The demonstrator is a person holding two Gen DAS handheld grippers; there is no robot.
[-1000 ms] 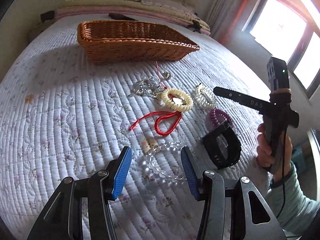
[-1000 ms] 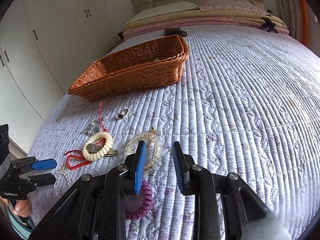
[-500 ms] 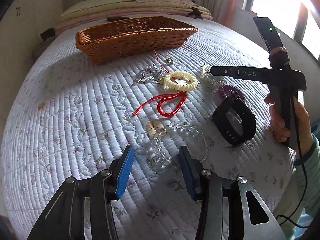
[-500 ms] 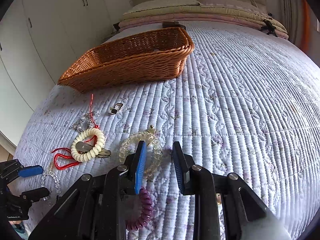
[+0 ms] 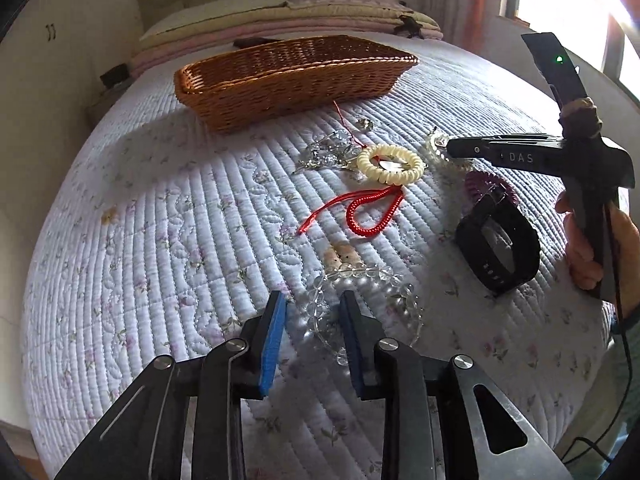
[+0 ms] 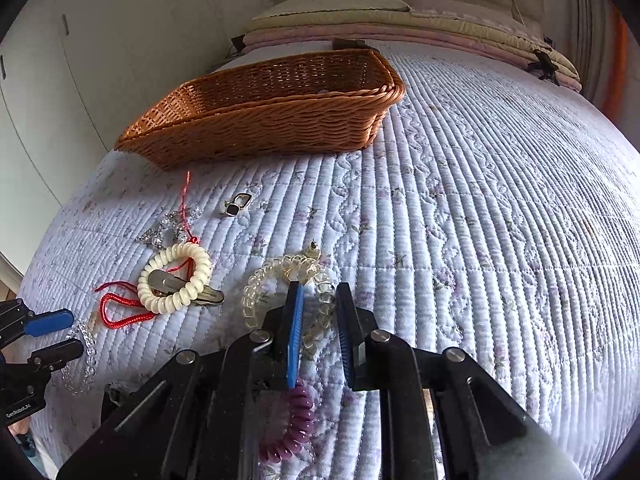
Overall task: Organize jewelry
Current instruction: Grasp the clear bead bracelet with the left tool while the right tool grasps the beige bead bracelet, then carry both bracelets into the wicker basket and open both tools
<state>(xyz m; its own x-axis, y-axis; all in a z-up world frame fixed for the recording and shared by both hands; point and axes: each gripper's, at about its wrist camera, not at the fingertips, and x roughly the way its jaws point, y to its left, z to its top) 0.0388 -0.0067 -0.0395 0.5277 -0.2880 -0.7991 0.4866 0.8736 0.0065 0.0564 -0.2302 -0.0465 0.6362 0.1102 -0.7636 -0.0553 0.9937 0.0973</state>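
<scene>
Both grippers have come lower and closer to the quilt [image 5: 168,240] since a second ago, and the left gripper's jaws have narrowed. In the left wrist view the left gripper [image 5: 312,320] sits at the bottom centre with its blue pads parted around one side of the clear bead bracelet [image 5: 360,280] — open, not yet pinching it. Just above lie the red cord loop [image 5: 372,216] and the cream coil bracelet [image 5: 390,164], with a cluster of crystal pieces [image 5: 328,148] at its upper left. Toward the right edge a black watch [image 5: 496,248] lies beside a purple coil tie [image 5: 486,184]. The wicker basket [image 5: 288,76] stands in the upper centre of the frame, well apart from the jewelry. In the right wrist view the right gripper [image 6: 318,328] is at the bottom centre, jaws open around one side of the pale yellow bead bracelet [image 6: 256,292], which lies flat on the quilt — no grip visible. A small ring [image 6: 236,206] rests in the middle left, between that bracelet and the basket.
</scene>
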